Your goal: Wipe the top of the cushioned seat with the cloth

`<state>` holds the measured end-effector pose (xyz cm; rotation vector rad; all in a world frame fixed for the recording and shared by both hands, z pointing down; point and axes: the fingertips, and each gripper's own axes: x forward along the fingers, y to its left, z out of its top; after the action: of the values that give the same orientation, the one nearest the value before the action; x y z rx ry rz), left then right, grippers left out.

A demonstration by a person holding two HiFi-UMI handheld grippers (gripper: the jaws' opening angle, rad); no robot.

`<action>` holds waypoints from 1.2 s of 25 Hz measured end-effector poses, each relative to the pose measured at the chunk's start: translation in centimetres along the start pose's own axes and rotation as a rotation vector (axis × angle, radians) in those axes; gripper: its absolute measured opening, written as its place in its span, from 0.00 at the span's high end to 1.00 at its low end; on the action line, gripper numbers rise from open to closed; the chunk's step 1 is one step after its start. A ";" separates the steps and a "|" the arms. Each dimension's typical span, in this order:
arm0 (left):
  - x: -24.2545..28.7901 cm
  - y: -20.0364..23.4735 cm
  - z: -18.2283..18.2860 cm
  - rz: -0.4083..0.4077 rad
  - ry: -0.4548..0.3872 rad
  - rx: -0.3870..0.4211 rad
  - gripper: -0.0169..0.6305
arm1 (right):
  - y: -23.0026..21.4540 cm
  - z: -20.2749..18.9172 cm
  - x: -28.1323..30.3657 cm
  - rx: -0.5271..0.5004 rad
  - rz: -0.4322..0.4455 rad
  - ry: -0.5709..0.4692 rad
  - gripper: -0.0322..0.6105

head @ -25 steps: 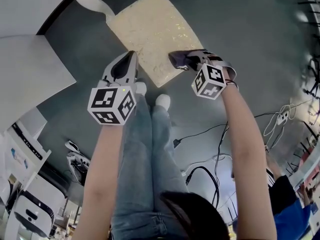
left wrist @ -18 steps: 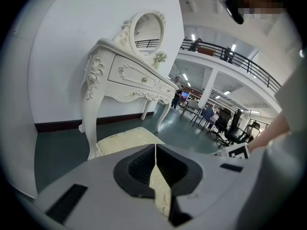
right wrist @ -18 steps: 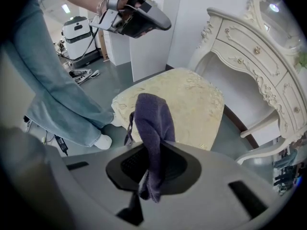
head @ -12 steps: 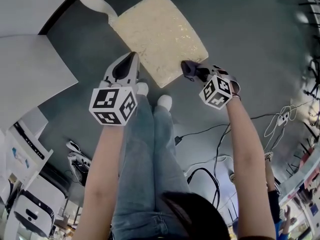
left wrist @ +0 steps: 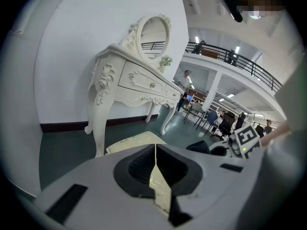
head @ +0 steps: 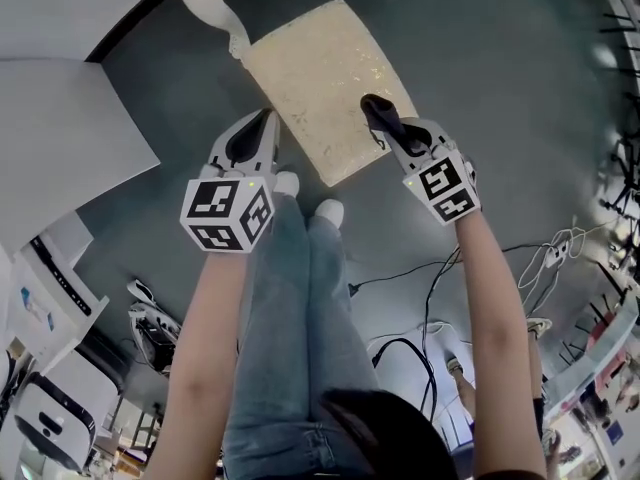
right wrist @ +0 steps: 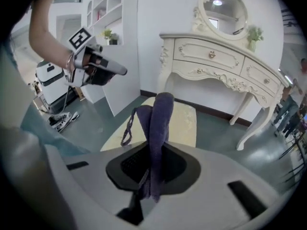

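The cream cushioned seat lies on the dark floor ahead of me; it also shows as the cushioned seat and the cushioned seat. My right gripper hangs over the seat's right edge, shut on a dark purple cloth that stands up out of its jaws with a loop hanging at the left. My left gripper is at the seat's near left edge, its jaws closed together with nothing between them. The left gripper also shows in the right gripper view.
A white carved dressing table with an oval mirror stands just beyond the seat, one leg by its far corner. White cabinets are at the left. My legs and white shoes are below the seat; cables trail at the right.
The right gripper with the cloth slid off the seat's near right corner, then swung back up over the right edge, tilting more upright. The left gripper has barely moved.
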<state>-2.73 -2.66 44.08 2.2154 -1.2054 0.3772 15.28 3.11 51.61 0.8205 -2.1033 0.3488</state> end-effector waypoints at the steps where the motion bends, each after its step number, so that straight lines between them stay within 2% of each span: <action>1: -0.1 0.4 0.2 0.004 -0.004 -0.003 0.96 | -0.4 1.4 0.6 0.018 0.000 -0.022 0.89; 5: -0.5 2.4 0.7 0.030 -0.012 -0.025 0.96 | -1.2 6.1 3.3 0.027 0.019 -0.057 0.89; 9: -1.0 4.1 1.1 0.056 -0.021 -0.045 0.96 | -1.7 9.3 6.3 -0.025 0.044 -0.031 0.89; 12: -1.3 5.4 1.1 0.074 -0.026 -0.063 0.96 | -2.5 10.9 8.6 -0.024 0.050 0.000 0.89; 17: -1.3 7.5 1.0 0.102 -0.025 -0.098 0.96 | -3.8 12.6 12.1 -0.001 0.055 0.056 0.89; 26: -0.3 9.0 2.4 0.102 -0.022 -0.103 0.96 | -6.6 14.9 17.2 0.021 0.030 0.154 0.89; 30: 0.0 9.6 2.6 0.105 -0.023 -0.108 0.96 | -6.6 15.4 19.2 0.007 0.027 0.219 0.89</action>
<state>-10.77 -8.33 45.42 2.0754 -1.3268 0.3219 1.80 -17.91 56.97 0.7237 -1.9119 0.4401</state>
